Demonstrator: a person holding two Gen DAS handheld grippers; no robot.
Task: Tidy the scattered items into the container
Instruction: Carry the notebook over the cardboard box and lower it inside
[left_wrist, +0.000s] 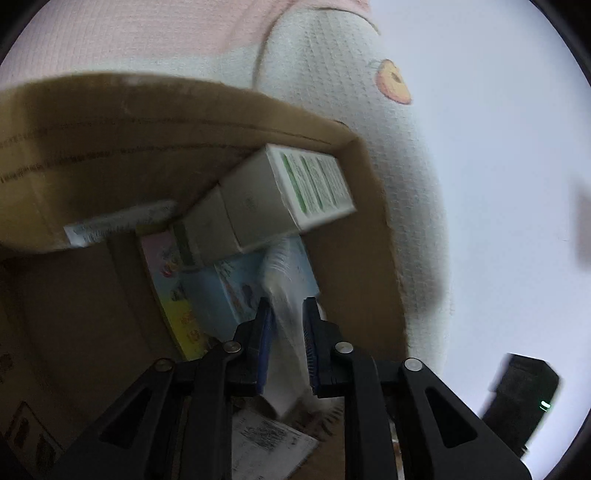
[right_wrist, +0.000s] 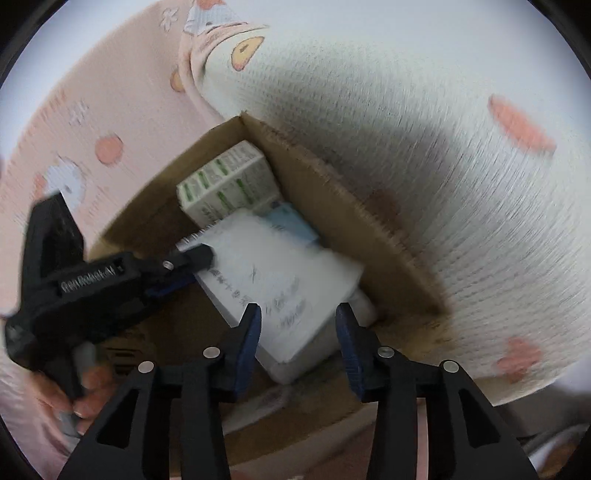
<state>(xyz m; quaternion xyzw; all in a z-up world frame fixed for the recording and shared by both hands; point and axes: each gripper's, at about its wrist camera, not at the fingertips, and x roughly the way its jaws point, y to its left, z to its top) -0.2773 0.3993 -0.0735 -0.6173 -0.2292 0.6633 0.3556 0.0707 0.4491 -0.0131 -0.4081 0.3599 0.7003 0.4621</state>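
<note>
An open cardboard box (right_wrist: 332, 206) rests on printed bedding. Inside lie a green-and-white carton (right_wrist: 225, 184), a light blue box (right_wrist: 291, 221) and, on top, a flat white box (right_wrist: 280, 273) with dark writing. My right gripper (right_wrist: 298, 317) hovers open over the white box's near end, its pads clear of it. My left gripper (right_wrist: 195, 258) comes in from the left and pinches the white box's far corner. In the left wrist view my left gripper (left_wrist: 287, 310) is shut on that blurred white box (left_wrist: 286, 343), above the carton (left_wrist: 314, 184), blue box (left_wrist: 236, 284) and a colourful booklet (left_wrist: 173, 291).
Pink and white quilted bedding (right_wrist: 443, 166) with fruit prints surrounds the box. A hand (right_wrist: 85, 398) holds the left gripper's handle. A dark device with a green light (left_wrist: 524, 395) lies outside the box's right wall (left_wrist: 354, 258). A printed label (left_wrist: 266, 439) sits near the box's front.
</note>
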